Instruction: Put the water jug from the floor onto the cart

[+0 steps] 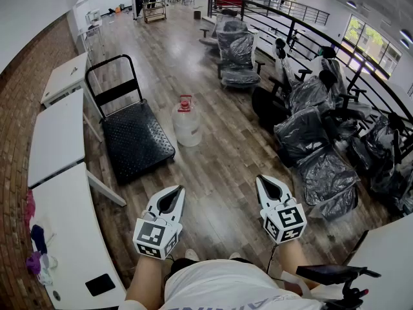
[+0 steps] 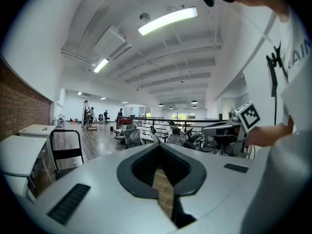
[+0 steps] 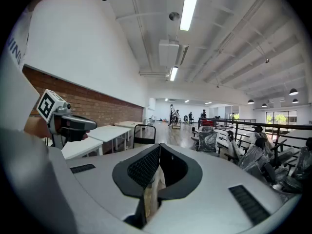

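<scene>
Claws (image 1: 180,188) (image 1: 260,179) empty; water jug (image 1: 187,126) beside cart (image 1: 137,142)

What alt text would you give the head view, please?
A clear water jug with a red cap stands on the wooden floor beside a black cart. Nearer the camera, the left hand-held gripper and right hand-held gripper are shut and empty. White tables line the left, plastic-wrapped chairs the right.

Wood plank floor (image 1: 213,141). Brick wall (image 1: 11,192) left, white tables (image 1: 57,137) along it. Plastic-wrapped chairs (image 1: 326,176) by black railing (image 1: 293,10). Ceiling strip lights (image 2: 168,21) on.
</scene>
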The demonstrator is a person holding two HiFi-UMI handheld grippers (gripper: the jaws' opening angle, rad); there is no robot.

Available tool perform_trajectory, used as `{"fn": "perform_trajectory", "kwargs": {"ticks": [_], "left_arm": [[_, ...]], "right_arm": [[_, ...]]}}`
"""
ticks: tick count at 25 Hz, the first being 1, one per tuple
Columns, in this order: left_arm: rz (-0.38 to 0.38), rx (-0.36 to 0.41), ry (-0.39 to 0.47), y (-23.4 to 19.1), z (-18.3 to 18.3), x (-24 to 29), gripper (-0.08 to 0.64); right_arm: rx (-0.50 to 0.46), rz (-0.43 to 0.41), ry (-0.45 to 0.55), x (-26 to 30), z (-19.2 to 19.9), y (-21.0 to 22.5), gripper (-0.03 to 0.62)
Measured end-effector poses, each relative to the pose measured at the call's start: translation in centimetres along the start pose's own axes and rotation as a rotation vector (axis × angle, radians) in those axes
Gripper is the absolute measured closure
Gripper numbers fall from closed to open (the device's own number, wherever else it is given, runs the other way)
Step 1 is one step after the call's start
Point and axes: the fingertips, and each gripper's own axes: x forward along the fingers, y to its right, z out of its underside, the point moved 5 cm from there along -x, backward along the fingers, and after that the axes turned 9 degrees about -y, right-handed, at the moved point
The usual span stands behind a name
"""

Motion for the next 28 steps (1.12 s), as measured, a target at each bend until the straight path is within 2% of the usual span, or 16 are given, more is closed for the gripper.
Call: {"fn": "perform_trajectory", "kwargs": {"ticks": [5, 10, 16, 22, 28], "left_arm": [[-0.028, -0.003, 0.015, -3.3, -0.5, -2.0, 0.558], [-0.097, -0.029, 0.034, -8.1, 1.3, -4.4, 0.559], [-0.139, -0.062, 0.027, -11.3, 2.1, -5.1, 0.56], [-0.164, -0.07, -0.023, -12.9, 3.3, -3.0, 0.559], [-0.232, -0.073, -0.032, -16.0, 1.7, 0.8, 0.559]], "right_arm": [[-0.023, -0.021, 0.0, 2.1, -2.2, -2.8, 0.588], [-0.066, -0.047, 0.005, 5.2, -3.4, -6.2, 0.588], [-0.088, -0.091, -0.009, 8.3, -4.3, -8.1, 0.588], [-0.066, -0.15, -0.029, 12.9, -3.2, -7.8, 0.588], [-0.062, -0.22, -0.01, 19.2, -4.2, -5.5, 0.588]]}}
